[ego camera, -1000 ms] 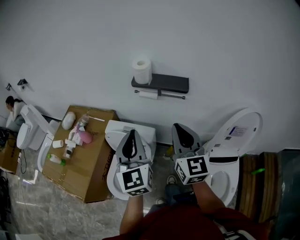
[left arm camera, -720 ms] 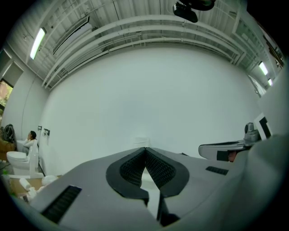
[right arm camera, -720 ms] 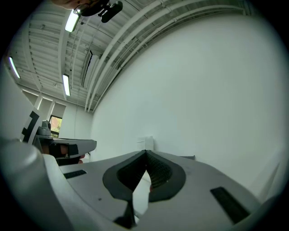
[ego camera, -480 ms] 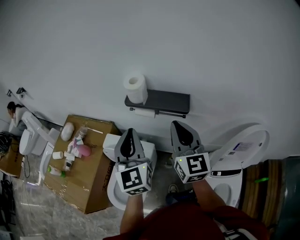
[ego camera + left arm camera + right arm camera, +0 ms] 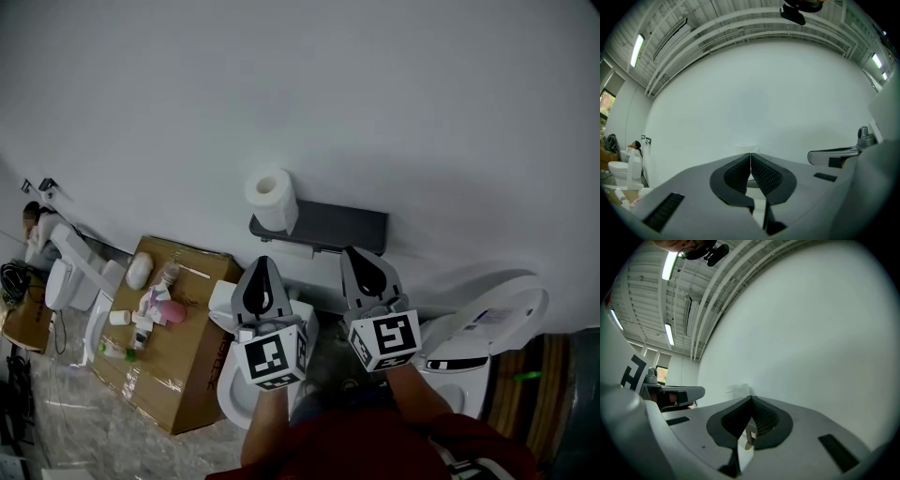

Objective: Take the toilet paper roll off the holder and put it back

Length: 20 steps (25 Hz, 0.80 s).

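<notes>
Far left, a toilet (image 5: 64, 274) stands against the wall. Next to it is a cardboard box (image 5: 183, 361) with bottles (image 5: 150, 305) and small items dumped on top, probably just set aside there.

The toilet paper roll (image 5: 273, 199) stands upright on the left end of the dark wall shelf (image 5: 333, 225), the holder, well off the floor and within reach. A second roll (image 5: 292, 249) seems to hang on the bar under the shelf, partly hidden.

The left claw (image 5: 263, 267) sits just below the roll and aims at the wall. In its own view the left claw (image 5: 750, 159) is closed, pads together, nothing held. The right claw (image 5: 361, 262) is below the shelf's middle. In its own view the right claw (image 5: 751, 401) has its tips meeting and is empty too.

Both look carried closed simply because there is nothing to grab yet. The take-off step hasn't begun. A claw must open before it can take the roll.

Far right is an open-lid toilet (image 5: 492, 314).
</notes>
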Tool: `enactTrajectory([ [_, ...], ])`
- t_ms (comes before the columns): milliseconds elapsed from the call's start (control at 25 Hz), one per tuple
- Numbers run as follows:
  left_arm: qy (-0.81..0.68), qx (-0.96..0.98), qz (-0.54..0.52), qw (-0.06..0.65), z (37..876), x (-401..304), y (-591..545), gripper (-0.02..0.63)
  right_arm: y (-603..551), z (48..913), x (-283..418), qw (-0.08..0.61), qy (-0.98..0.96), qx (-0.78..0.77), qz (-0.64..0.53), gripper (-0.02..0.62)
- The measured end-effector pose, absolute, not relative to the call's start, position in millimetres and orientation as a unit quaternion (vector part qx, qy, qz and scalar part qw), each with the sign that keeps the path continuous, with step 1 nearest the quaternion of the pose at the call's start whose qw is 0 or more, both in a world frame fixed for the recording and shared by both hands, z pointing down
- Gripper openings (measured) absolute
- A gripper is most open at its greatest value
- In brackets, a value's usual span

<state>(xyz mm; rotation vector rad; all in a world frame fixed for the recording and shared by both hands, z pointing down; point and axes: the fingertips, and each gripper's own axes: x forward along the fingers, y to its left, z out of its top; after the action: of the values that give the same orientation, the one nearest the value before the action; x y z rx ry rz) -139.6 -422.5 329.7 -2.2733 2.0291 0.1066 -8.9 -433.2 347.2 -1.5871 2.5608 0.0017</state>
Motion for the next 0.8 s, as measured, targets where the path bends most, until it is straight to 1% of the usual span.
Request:
enactTrajectory([
  [240,0.657,-0.752,0.025,0.044,334.4,-142.6,-440.2,0.018,-449.8,347.9,-18.8,0.063,0.845,-0.531,0.0,0.008],
  [280,0.656,-0.753,0.025,0.043,335.1,-143.1,-443.6,0.039,-452.6,348.1,-19.8,0.063,0.845,-0.532,-0.001,0.008],
  [400,0.652,-0.757,0.028,0.044,335.2,-143.3,-454.2,0.266,-456.3,348.4,-21.7,0.065,0.843,-0.534,-0.002,0.008],
  [480,0.648,-0.76,0.028,0.038,336.4,-143.0,-464.0,0.357,-457.3,347.0,-21.7,0.067,0.843,-0.534,-0.001,0.008],
  [520,0.645,-0.763,0.026,0.033,338.1,-142.1,-470.1,0.389,-458.0,345.9,-21.0,0.069,0.842,-0.535,0.0,0.008],
  [600,0.638,-0.769,0.019,0.026,341.3,-139.2,-484.2,0.429,-459.7,343.0,-18.4,0.074,0.84,-0.538,0.001,0.008],
  [800,0.619,-0.785,-0.003,0.004,347.6,-129.9,-522.5,0.465,-462.8,338.5,-13.0,0.079,0.835,-0.544,0.003,0.008],
])
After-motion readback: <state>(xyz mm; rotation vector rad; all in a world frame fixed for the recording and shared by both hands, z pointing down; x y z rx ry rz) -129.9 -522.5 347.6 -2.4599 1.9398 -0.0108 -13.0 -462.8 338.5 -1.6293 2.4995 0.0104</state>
